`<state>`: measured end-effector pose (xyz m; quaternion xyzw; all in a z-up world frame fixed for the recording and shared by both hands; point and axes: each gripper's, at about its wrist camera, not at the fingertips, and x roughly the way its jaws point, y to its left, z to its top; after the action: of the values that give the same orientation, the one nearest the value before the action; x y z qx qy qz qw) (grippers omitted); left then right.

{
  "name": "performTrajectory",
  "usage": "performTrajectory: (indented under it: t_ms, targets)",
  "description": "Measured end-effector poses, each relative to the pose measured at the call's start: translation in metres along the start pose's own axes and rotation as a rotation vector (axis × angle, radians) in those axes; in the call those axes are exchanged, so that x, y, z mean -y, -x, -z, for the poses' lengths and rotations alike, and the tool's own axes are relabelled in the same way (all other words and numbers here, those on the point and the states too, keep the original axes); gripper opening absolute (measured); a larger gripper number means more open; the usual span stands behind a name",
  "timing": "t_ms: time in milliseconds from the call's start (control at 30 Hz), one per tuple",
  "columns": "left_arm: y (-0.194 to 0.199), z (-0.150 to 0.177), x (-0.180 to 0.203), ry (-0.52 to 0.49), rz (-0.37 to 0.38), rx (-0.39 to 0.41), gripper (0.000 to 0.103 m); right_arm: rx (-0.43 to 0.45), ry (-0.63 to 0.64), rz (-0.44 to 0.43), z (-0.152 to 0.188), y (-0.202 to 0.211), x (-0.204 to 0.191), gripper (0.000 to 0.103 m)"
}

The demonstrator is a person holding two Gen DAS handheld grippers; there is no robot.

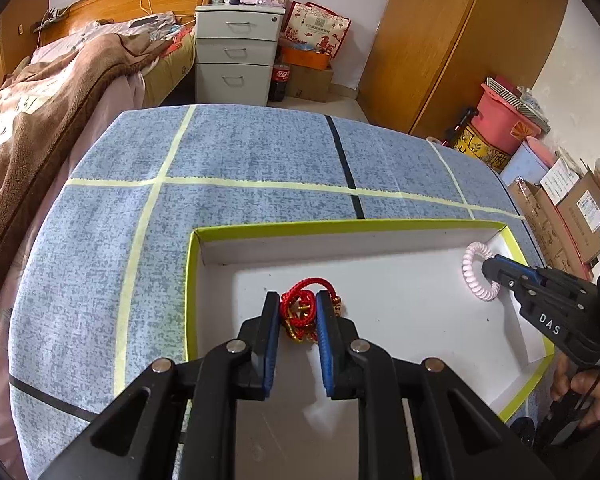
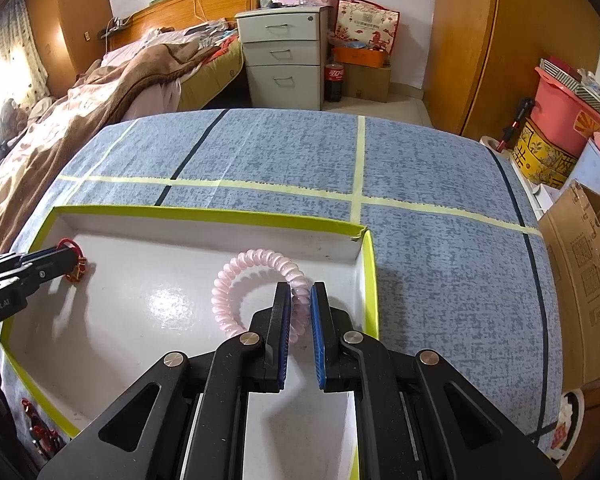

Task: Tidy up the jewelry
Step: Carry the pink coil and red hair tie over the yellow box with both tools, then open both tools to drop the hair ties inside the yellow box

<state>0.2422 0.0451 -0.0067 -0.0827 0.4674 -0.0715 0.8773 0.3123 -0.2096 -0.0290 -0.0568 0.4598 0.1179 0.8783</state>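
The red cord (image 1: pixel 300 308), knotted with small gold beads, looks light, limp and tangle-prone; it is best taken by the bunched knot, not by a loose loop that would slide out. It lies in the left part of the white tray (image 1: pixel 400 320), which sits on the blue worktop (image 1: pixel 240 152). The left gripper (image 1: pixel 298 300) has its blue pads against either side of that bunch, clamped on it, and tilts steeply down onto the tray floor.

The pink coil (image 2: pixel 256 276) seems springy, smooth and a little slippery, so a pinch across a single run of the spiral suits it. It rests near the tray's far right corner. The right gripper (image 2: pixel 300 296) is closed on its right-hand arc, pitched down at much the same angle, with a hand (image 1: pixel 588 392) behind it at the near right.
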Motion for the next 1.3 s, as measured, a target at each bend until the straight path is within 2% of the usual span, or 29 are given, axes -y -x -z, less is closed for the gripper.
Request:
performTrajectory:
  t_ms: [133,200,267,400,500,600,833,1000,1300]
  targets:
    - [-0.001,-0.001,0.000,-0.004,0.002,0.001,0.023,0.002,0.004,0.003,0.000,0.000,0.000,0.011]
    - [-0.001,-0.002,0.001,-0.008,0.003,0.004,0.036,0.002,0.005,0.001,0.000,0.000,0.000,0.012]
    - [0.000,-0.003,0.001,-0.009,0.006,0.008,0.042,0.002,0.005,0.001,0.000,0.000,0.001,0.013]
    - [0.002,-0.002,-0.001,0.003,0.014,0.010,0.042,0.005,0.000,-0.007,0.001,0.000,0.001,0.016]
    - [0.004,-0.001,-0.002,0.008,0.014,0.012,0.043,0.011,-0.002,-0.025,0.002,0.002,0.001,0.024]
    - [0.011,0.002,0.000,0.009,0.020,0.022,0.046,0.042,-0.008,-0.038,0.002,0.011,-0.001,0.044]
    - [0.045,0.013,0.003,0.007,0.049,0.075,0.052,0.096,-0.029,-0.068,0.008,0.043,-0.003,0.044]
    - [0.072,0.031,-0.001,0.030,0.067,0.114,0.055,0.133,-0.052,-0.079,0.030,0.075,0.000,0.044]
    - [0.107,0.075,-0.008,0.054,0.071,0.160,0.057,0.127,-0.045,-0.076,0.079,0.104,-0.004,0.044]
